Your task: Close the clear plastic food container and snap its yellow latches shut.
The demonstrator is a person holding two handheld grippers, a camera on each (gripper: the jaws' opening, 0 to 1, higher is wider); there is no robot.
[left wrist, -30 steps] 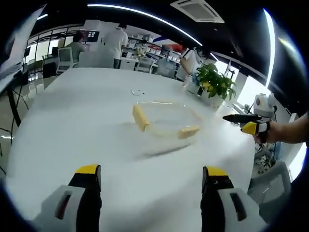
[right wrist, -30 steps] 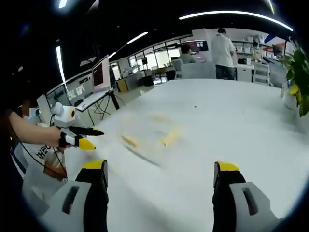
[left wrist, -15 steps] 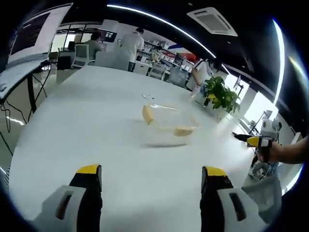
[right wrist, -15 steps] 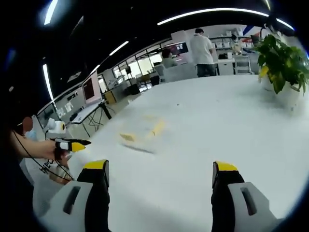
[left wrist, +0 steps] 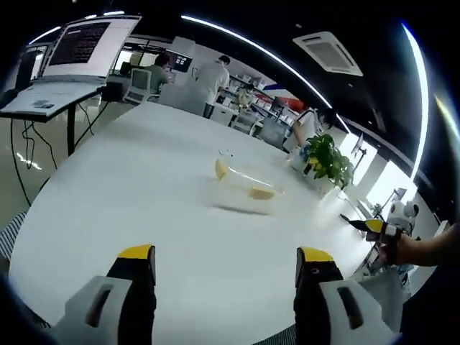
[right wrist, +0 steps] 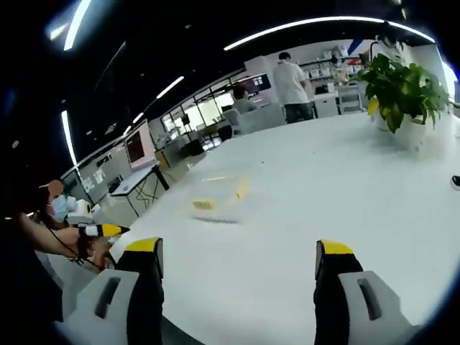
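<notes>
On the white table (left wrist: 108,215), well ahead of both grippers, lies the clear container (left wrist: 244,185) with yellow latches (left wrist: 221,169). Left gripper (left wrist: 224,277) and right gripper (right wrist: 239,269): jaws spread apart, grasping nothing.

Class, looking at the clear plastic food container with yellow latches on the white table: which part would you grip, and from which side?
Probably a yellow latch at an end of the clear plastic food container: the latches stick out as solid tabs, while the walls look smooth and low. Come in level along the white table, from the open near side.
</notes>
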